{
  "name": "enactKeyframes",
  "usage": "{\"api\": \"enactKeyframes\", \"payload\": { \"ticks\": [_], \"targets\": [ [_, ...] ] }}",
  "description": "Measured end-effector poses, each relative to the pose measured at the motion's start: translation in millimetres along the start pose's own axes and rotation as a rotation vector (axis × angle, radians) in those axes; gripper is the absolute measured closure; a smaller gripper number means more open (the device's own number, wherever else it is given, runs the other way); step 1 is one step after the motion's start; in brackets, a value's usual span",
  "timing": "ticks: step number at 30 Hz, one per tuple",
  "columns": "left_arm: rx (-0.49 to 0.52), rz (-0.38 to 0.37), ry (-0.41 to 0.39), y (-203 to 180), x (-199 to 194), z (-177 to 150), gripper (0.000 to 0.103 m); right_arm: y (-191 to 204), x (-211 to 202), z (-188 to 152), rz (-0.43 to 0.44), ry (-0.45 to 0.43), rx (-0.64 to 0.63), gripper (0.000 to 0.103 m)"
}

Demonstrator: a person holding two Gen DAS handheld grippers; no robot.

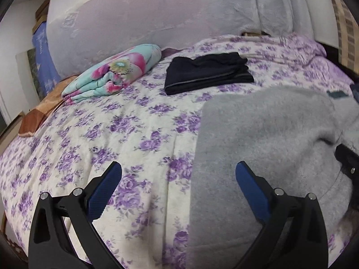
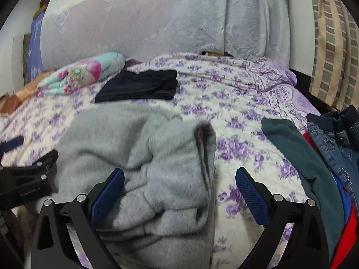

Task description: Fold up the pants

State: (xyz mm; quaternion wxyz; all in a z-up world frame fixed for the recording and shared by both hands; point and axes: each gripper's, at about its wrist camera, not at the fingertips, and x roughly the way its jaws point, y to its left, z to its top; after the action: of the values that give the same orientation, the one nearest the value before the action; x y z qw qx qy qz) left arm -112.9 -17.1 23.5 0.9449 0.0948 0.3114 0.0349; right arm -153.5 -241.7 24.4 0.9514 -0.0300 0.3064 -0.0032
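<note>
Bed [image 1: 134, 121] with purple-flower cover fills both views; pale grey throw [image 1: 157, 18] drapes the headboard behind it.

Grey pants [image 2: 139, 148]: fluffy fleece, lying on the near part of the bed, bunched and partly folded, one thick fold edge standing up near the middle of the right wrist view. In the left wrist view they cover the right half of the foreground, lying flatter there [image 1: 258, 134].

Clothes pile [image 2: 332, 157] at the bed's right edge: teal garment, jeans, something red and blue underneath. Apart from the grey pants.

Floral quilt [image 1: 114, 74], teal and pink, folded at the far left near the headboard. Black folded garment [image 1: 208, 71] just right of it, flat on the cover, not touching it as far as I can tell.

Left gripper [image 1: 178, 179]: jaws wide, nothing between them. Left finger is over bare cover, right finger over the pants' edge; contact unclear.

Right gripper [image 2: 179, 179]: jaws wide, holding nothing. Left finger is over the bunched fleece, right finger over bare cover. Contact with the fabric unclear.

Each gripper's black body shows at the edge of the other's view, close together over the pants.
</note>
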Motion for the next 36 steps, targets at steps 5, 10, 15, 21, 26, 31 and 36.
{"api": "enactKeyframes", "payload": {
  "ticks": [5,10,15,21,26,31,36],
  "targets": [
    [-0.013,-0.032,0.023,2,5,-1,0.004,-17,11,-2,0.106,0.051,0.096,0.003],
    [-0.012,-0.026,0.018,2,5,-3,0.004,-19,-2,5,0.111,0.005,0.109,0.003],
    [-0.015,-0.038,0.019,2,2,-4,0.004,2,-24,32,0.141,-0.08,0.021,0.003],
    [-0.006,-0.072,0.017,4,-6,-11,0.004,40,-20,34,0.073,-0.119,-0.136,0.003],
    [-0.029,-0.121,0.042,8,-2,-13,0.004,46,5,12,-0.033,-0.072,-0.222,0.003],
    [-0.032,-0.123,0.04,9,-3,-14,0.004,31,-5,25,0.044,-0.055,-0.16,0.003],
    [-0.023,-0.117,0.036,9,-6,-16,0.004,53,-37,67,0.141,-0.174,-0.167,0.003]
  ]
}}
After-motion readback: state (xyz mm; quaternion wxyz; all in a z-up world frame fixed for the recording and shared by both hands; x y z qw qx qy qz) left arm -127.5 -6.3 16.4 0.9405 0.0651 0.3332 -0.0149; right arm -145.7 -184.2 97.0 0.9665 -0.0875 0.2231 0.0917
